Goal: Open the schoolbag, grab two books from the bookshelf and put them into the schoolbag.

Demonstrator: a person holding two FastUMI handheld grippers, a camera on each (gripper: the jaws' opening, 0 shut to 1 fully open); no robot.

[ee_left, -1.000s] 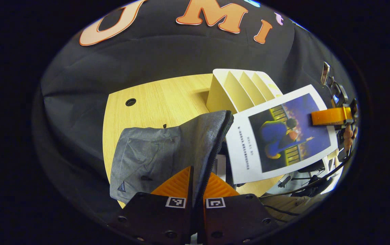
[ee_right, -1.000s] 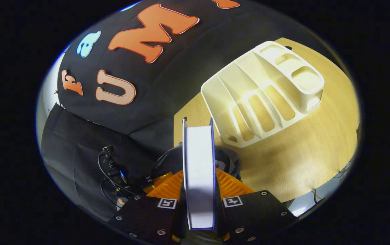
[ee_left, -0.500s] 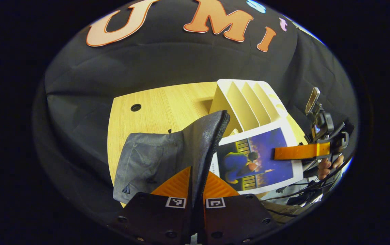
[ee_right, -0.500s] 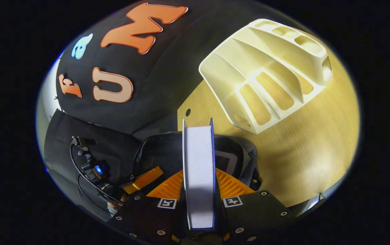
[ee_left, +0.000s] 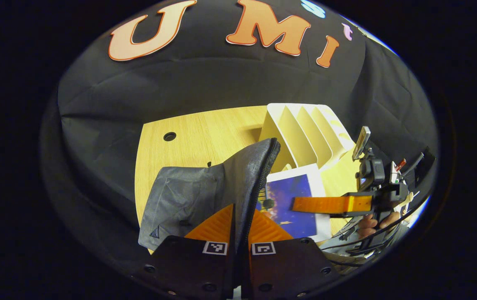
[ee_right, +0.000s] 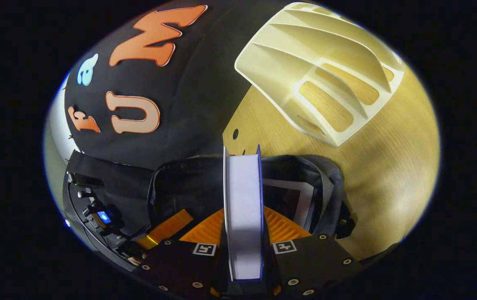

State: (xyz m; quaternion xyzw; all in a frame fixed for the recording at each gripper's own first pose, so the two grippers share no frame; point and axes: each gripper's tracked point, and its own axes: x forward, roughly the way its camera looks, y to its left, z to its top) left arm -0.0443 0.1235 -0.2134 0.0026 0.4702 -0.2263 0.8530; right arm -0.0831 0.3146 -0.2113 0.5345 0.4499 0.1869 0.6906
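Tabletop (ee_left: 196, 133): pale wood, one round hole near its far edge, bare surface between that edge and the bag; black cloth wall close behind. Schoolbag (ee_left: 188, 200): grey fabric, standing near the front edge of the tabletop, zipper edge lifted and mouth open toward the bookshelf side. Left gripper (ee_left: 238, 227): jaws closed narrow on the raised zipper flap, both fingers pressing the fabric, holding the mouth apart. Book (ee_left: 292, 200): blue pictured cover with white border, lower part already behind the zipper edge, upper part above the opening. Right gripper (ee_right: 242, 233): jaws clamped on the book, one finger on each cover; in the right gripper view the white page block (ee_right: 243, 208) points down into the dark mouth of the schoolbag (ee_right: 305, 175). Contents of schoolbag: a flat white-bordered item (ee_right: 296, 200) beside the held book; whether it is a first book cannot be told. Bookshelf (ee_right: 317, 83): cream plastic, slanted dividers, slots showing bare tabletop (ee_right: 388, 166) through the base cutouts, just beyond the bag. A hand (ee_left: 373, 223) grips the right gripper's handle.
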